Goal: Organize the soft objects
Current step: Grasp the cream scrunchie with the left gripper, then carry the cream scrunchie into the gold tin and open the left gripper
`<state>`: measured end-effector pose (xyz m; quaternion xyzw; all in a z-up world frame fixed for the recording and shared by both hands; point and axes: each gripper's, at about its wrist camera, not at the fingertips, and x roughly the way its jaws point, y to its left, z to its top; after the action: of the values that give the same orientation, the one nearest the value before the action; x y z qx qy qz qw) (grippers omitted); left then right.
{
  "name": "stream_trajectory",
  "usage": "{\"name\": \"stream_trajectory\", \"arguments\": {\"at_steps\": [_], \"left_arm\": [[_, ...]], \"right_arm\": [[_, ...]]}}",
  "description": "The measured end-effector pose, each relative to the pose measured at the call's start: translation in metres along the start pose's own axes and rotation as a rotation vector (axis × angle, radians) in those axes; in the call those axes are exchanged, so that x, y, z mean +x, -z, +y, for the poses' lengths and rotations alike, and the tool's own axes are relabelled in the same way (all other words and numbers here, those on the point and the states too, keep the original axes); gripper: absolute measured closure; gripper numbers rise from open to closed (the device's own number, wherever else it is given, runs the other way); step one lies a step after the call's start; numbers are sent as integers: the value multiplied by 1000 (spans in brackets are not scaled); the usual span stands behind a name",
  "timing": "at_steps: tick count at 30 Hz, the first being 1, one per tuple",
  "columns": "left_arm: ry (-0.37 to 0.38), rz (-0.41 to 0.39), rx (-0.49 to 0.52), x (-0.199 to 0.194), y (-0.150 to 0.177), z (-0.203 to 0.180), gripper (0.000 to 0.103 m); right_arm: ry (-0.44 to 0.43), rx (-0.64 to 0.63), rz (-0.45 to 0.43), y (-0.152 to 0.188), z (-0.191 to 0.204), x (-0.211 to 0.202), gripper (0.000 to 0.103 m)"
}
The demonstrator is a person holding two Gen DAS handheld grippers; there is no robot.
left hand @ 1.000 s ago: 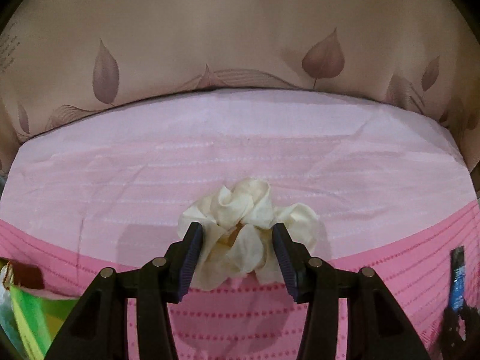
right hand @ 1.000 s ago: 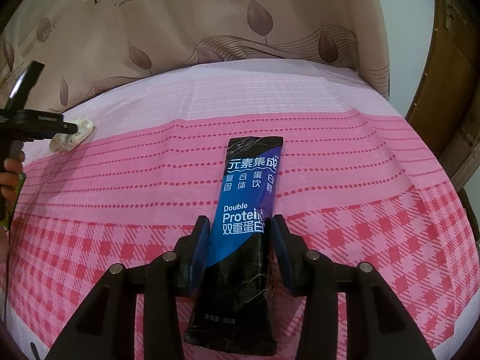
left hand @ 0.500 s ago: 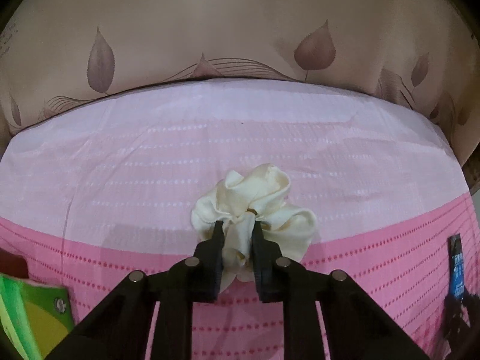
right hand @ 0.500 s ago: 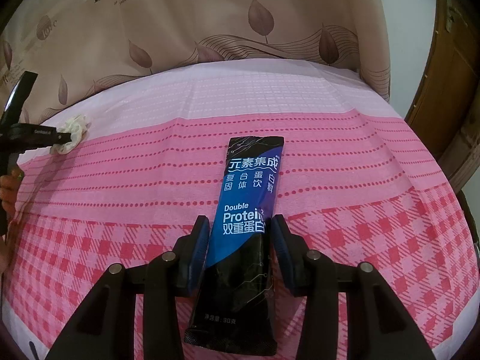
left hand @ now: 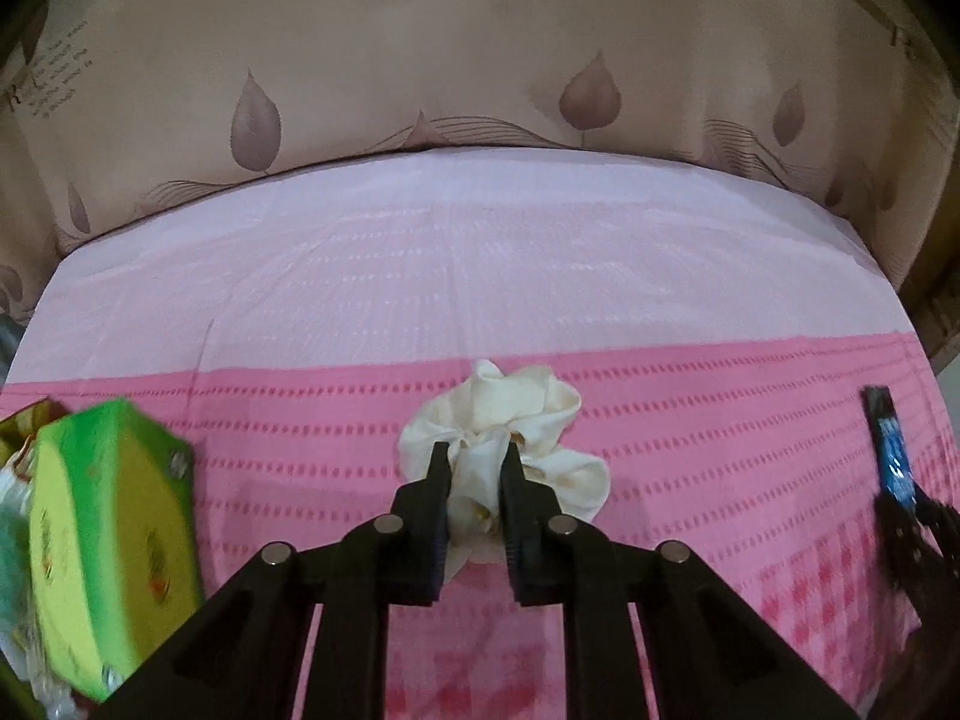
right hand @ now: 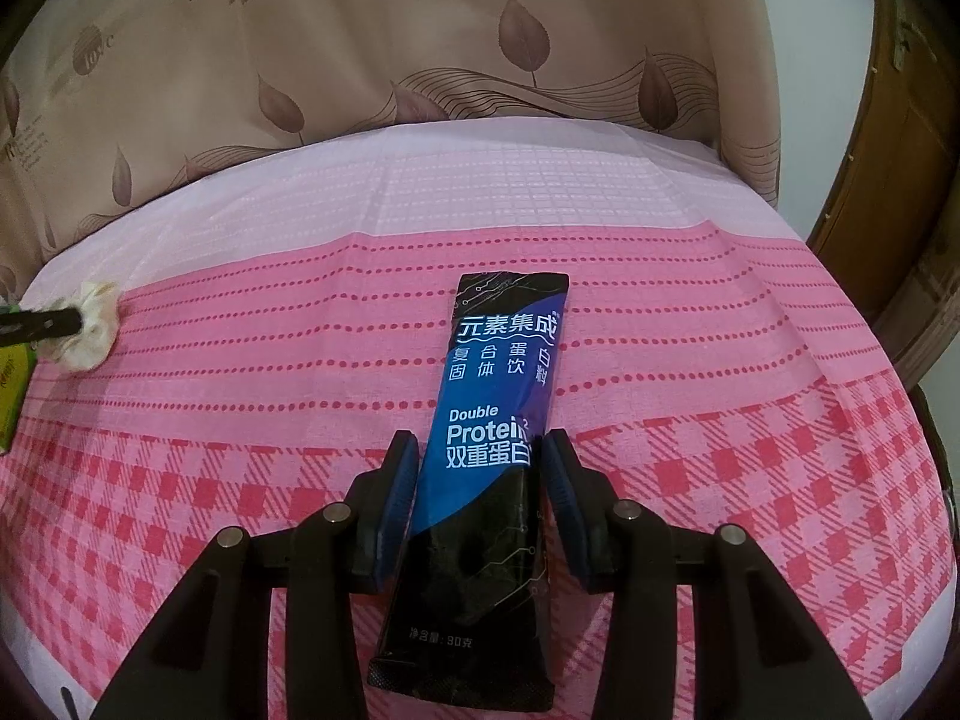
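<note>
Your left gripper [left hand: 474, 468] has carried the cream scrunchie [left hand: 510, 438] off the pale band onto the pink dotted stripes of the bedspread [left hand: 456, 276]; its jaws pinch the fabric. Your right gripper [right hand: 477, 468] has stayed put, its pads against both edges of the sachet [right hand: 486, 420], which reads "Double Protein" with Chinese text. A green box [left hand: 114, 534] sits close at the left gripper's left, blurred. The leaf-print curtain [right hand: 420, 60] bounds the far edge; a wooden door [right hand: 888, 180] stands right. Open cloth lies between the grippers.
</note>
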<state>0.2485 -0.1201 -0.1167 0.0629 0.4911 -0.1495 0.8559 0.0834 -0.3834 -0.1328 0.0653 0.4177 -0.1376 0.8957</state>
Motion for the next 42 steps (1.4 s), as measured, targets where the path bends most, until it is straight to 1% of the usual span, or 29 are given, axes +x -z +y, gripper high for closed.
{"name": "stream_trajectory", "arguments": {"at_steps": [4, 18, 22, 30, 33, 37, 42], "left_arm": [[1, -30, 21, -25, 15, 0, 89], [9, -51, 76, -76, 65, 7, 89], [20, -55, 69, -85, 72, 10, 89], [13, -66, 81, -101, 82, 10, 89], [24, -68, 76, -108, 85, 13, 89], [14, -75, 78, -119, 88, 15, 89], [7, -105, 77, -140, 89, 23, 89]], "right_arm": [[1, -1, 0, 0, -1, 0, 61], [11, -10, 1, 0, 0, 0, 61], [12, -10, 1, 0, 0, 0, 61], [13, -11, 1, 0, 0, 0, 61], [12, -10, 2, 0, 0, 0, 61], [13, -10, 2, 0, 0, 0, 61], [13, -10, 2, 0, 0, 0, 61]]}}
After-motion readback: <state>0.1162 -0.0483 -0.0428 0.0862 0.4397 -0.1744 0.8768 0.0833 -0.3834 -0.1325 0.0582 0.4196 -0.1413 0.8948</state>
